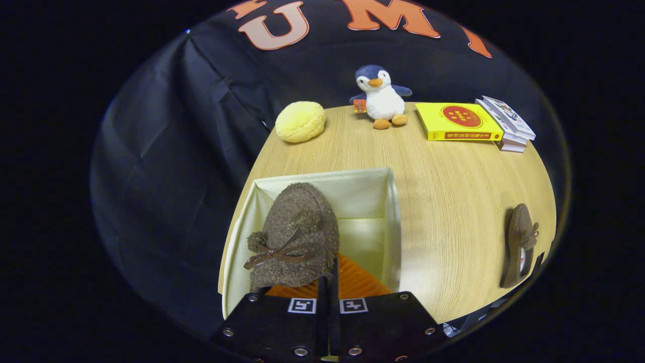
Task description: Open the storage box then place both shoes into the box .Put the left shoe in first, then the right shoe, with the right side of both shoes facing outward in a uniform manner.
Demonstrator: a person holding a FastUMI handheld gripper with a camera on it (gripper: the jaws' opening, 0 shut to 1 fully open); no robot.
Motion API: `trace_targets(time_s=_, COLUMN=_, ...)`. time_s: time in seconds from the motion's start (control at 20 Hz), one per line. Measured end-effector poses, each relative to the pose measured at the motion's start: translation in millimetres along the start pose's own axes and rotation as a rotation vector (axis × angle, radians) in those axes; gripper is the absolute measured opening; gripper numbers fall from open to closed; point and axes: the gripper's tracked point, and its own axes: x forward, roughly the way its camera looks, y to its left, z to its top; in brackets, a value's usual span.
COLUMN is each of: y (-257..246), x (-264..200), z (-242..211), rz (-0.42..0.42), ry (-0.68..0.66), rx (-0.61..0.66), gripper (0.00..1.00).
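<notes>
The gripper clamped the left shoe just ahead, over the open storage box; right shoe lay far right.

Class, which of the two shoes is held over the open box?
The bow-topped shoe at the fingers, above the box; the other shoe lies on the table.

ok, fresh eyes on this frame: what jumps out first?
The fuzzy brown shoe with a bow, pinched at its rim by the hand-held gripper, hanging over the open cream storage box. Next, the second shoe lying alone on the wooden table off to the right. Beyond the box stands a plush penguin.
</notes>
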Motion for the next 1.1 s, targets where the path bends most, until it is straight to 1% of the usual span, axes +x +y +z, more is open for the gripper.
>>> trace_targets(time_s=0.15, y=4, x=26, z=-21, rz=-0.040, ry=0.106, rx=0.013, gripper=0.03)
trace_targets(time_s=0.3, y=7, x=49, z=-27, rz=-0.070, ry=0.152, rx=0.008, gripper=0.03)
trace_targets(time_s=0.4, y=7, x=60, z=-38, rz=-0.091, ry=0.211, rx=0.002, gripper=0.03)
trace_targets(time_s=0.5, y=10, x=71, z=-48, rz=-0.078, ry=0.256, rx=0.001, gripper=0.06)
trace_targets(time_s=0.6, y=14, x=74, z=-65, rz=-0.053, ry=0.320, rx=0.010, gripper=0.12)
trace_targets(time_s=0.65, y=19, x=74, z=-71, rz=-0.032, ry=0.338, rx=-0.001, gripper=0.13)
trace_targets(time_s=0.75, y=25, x=65, z=-70, rz=0.023, ry=0.326, rx=-0.038, gripper=0.13)
trace_targets(time_s=0.8, y=27, x=58, z=-69, rz=0.058, ry=0.325, rx=-0.041, gripper=0.18)
trace_targets(time_s=0.85, y=27, x=48, z=-67, rz=0.096, ry=0.324, rx=-0.028, gripper=0.20)
trace_targets(time_s=0.9, y=27, x=38, z=-65, rz=0.135, ry=0.317, rx=-0.017, gripper=0.26)
trace_targets(time_s=1.05, y=16, x=3, z=-49, rz=0.239, ry=0.259, rx=0.003, gripper=0.37)
trace_targets(time_s=1.1, y=15, x=-10, z=-43, rz=0.286, ry=0.233, rx=0.015, gripper=0.44)
